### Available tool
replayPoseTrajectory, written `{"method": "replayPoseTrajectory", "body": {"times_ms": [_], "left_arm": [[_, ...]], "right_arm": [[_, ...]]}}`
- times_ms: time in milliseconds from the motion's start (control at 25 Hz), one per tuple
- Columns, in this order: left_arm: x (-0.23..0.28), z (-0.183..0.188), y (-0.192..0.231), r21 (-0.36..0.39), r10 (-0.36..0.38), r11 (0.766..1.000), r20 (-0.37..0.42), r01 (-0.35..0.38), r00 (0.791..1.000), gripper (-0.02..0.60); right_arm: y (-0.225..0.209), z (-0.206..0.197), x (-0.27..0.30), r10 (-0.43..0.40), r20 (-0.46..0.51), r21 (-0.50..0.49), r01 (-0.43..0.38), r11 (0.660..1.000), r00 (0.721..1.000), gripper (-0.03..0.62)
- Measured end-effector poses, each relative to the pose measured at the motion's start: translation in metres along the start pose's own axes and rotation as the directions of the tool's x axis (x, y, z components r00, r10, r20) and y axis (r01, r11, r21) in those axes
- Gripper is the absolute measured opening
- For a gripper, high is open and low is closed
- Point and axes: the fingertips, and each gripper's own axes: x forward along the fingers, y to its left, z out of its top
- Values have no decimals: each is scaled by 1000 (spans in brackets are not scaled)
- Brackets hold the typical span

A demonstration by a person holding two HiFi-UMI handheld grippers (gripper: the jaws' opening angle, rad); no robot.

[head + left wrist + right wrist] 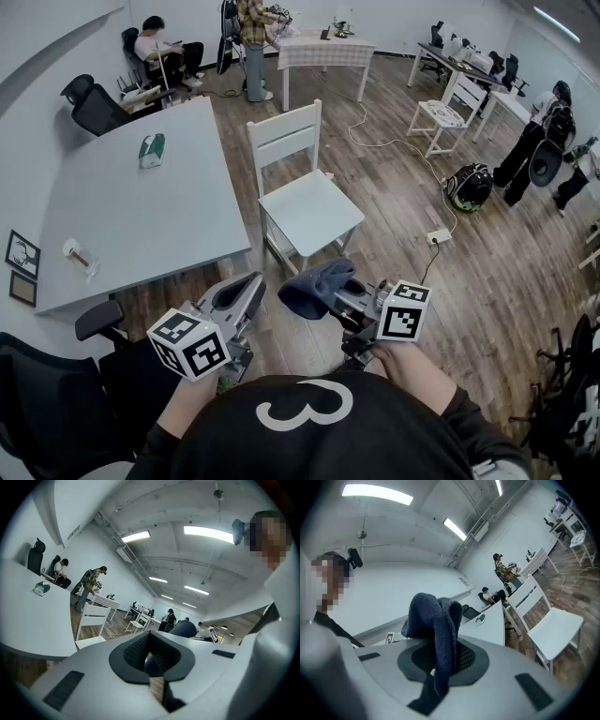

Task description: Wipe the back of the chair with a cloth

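A white wooden chair [305,192] stands on the floor ahead of me, its slatted back [284,134] on the far side. It shows small at the left in the left gripper view as the chair [93,623], and at the right in the right gripper view as the chair [551,620]. My right gripper [323,286] is shut on a dark blue cloth [314,284], which bunches up above the jaws as the cloth [436,620]. My left gripper [239,295] is shut with nothing in it. Both grippers are held near my body, short of the chair's seat.
A large white table [141,202] stands left of the chair with a green tissue pack [151,149] on it. Black office chairs [56,394] are at my left. A power strip [438,236] and cable lie on the floor to the right. People stand at the back and at the right.
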Motion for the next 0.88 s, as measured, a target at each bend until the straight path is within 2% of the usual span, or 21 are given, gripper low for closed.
{"method": "replayPoseTrajectory", "body": {"times_ms": [480, 640, 880], "left_arm": [[26, 4, 6, 6, -34, 999, -24, 35, 999, 14], [56, 4, 10, 1, -33, 999, -30, 33, 999, 14], [124, 0, 26, -11, 2, 1000, -70, -3, 998, 14]], "right_arm": [[-21, 15, -3, -32, 37, -7, 32, 999, 999, 51], [-53, 19, -12, -62, 32, 16, 61, 998, 998, 51], [-122, 51, -26, -68, 47, 70, 65, 995, 997, 51]]}}
